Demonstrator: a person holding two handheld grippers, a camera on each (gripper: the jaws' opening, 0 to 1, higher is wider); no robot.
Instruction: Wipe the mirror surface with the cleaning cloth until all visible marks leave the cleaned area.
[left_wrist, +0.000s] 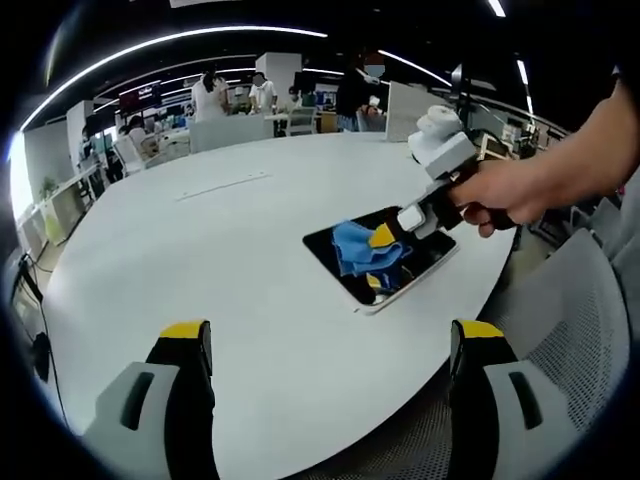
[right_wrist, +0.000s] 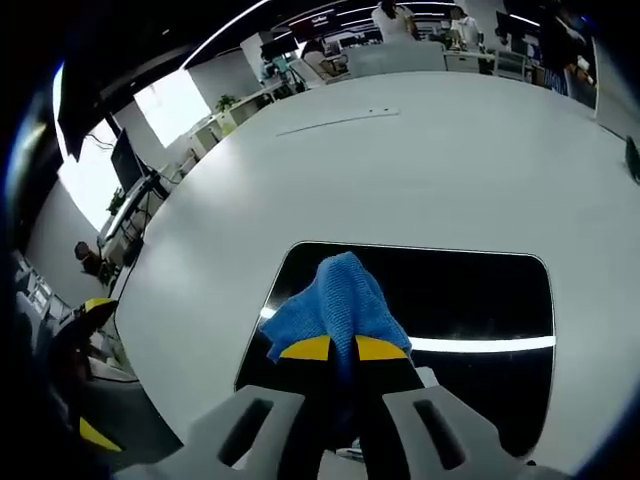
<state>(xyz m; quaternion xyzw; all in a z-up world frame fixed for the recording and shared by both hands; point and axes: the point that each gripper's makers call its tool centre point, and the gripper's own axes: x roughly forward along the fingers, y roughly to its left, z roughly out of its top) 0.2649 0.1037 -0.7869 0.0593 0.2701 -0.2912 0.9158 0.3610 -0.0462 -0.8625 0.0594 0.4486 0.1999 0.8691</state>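
Right gripper view: mirror (right_wrist: 470, 300), a dark rounded rectangle with a pale rim, lying flat on the white table (right_wrist: 400, 160). Its glass reflects a bright strip of light across the near half. Cloth (right_wrist: 335, 300), blue, bunched into a peak, sits on the left part of the mirror, touching the glass. Right gripper (right_wrist: 342, 348): yellow-tipped jaws drawn together, pinching the near edge of the cloth between them; grey jaw bodies rise from the bottom edge. Marks on the glass cannot be told from here.

Left gripper view: same mirror (left_wrist: 345, 262), seen from across the table, lying near the table's right-hand edge. Cloth (left_wrist: 362, 250) rests on its middle, with the right gripper (left_wrist: 385, 240) pressed down onto it from the right; a hand (left_wrist: 505, 195) grips the handle behind it. Left gripper (left_wrist: 335, 335): yellow-tipped jaws standing wide apart, nothing between them, held over bare table (left_wrist: 230, 250) well apart from the mirror.

Surroundings: table large, rounded, white, with a thin pale strip (left_wrist: 222, 185) lying on its far half. Mesh chair back (left_wrist: 570, 320) just beside the table's near right edge. Office background (left_wrist: 230, 100): desks, screens, several people standing far off, long ceiling lights. Bright window (right_wrist: 175, 105) beyond the table's left side.
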